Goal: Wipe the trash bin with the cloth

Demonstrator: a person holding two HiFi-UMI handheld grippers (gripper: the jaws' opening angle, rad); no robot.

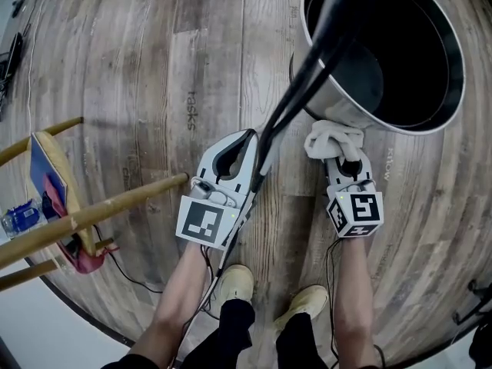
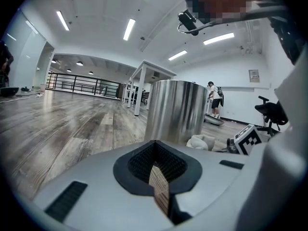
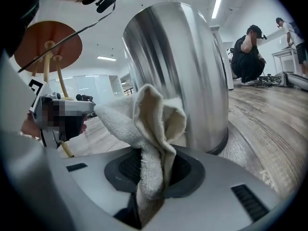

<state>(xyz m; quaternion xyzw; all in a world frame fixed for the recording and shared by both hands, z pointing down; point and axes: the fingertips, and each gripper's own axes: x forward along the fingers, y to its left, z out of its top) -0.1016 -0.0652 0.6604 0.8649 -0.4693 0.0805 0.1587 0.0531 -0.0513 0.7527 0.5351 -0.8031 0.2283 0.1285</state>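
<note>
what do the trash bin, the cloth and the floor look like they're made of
The trash bin looks like metal, probably stainless steel, brushed and shiny: long streaked reflections run down its side. The cloth looks like off-white terry fabric, perhaps cotton: nubby nap, soft folds. The floor shows matte grey-brown wood-grain planks; whether real wood, laminate or vinyl cannot be told.

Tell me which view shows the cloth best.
The right gripper view: the cloth fills the centre, pinched in the right hand-held gripper beside the trash bin. The head view shows it only as a small white bundle against the bin; the left gripper view shows a small lump in the background.
</note>
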